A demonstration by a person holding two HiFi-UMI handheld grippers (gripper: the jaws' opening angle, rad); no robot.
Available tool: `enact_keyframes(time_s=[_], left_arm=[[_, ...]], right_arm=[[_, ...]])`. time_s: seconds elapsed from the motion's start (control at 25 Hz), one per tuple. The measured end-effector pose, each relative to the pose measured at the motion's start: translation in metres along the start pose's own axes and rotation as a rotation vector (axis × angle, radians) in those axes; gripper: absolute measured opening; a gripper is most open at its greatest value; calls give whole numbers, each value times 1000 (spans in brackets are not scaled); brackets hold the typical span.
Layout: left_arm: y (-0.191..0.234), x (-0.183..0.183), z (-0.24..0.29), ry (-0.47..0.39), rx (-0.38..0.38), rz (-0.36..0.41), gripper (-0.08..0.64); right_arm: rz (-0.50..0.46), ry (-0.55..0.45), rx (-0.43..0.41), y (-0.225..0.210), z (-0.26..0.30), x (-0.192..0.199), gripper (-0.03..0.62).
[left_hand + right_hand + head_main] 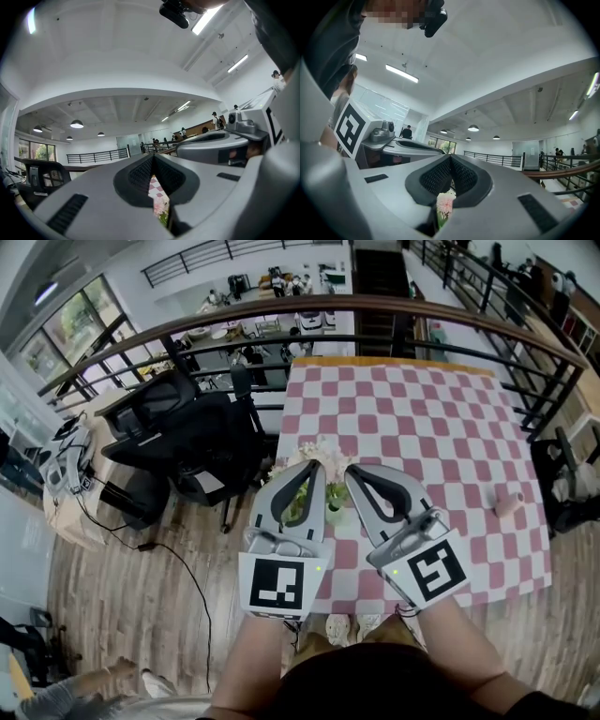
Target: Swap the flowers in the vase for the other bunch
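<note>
The surface [422, 427] stands straight ahead, with a railing [375, 310] behind its far edge and an office chair [178, 437] on the floor to its left. A cable [187, 577] runs over the floor in front of the chair. Flowers [319, 454] stand in a vase [335, 514] near the surface's near left corner. The left tongs [316, 468] and the right tongs [357, 474] lie side by side above that corner, the vase between them and the blossoms just beyond their tips. A small thing [509, 503] lies near the right edge, well apart from the vase.
</note>
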State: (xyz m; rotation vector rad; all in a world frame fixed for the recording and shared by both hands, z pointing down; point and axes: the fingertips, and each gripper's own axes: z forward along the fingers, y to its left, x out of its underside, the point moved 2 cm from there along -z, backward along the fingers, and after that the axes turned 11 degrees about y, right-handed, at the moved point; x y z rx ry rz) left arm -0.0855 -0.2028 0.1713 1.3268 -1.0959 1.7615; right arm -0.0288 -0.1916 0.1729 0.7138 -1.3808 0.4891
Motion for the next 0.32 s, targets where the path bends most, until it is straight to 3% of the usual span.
enact_keyframes(time_s=[0.32], left_arm=[[1, 3, 4, 3, 1, -7, 9]], right_arm=[[7, 4, 6, -4, 3, 4, 32]])
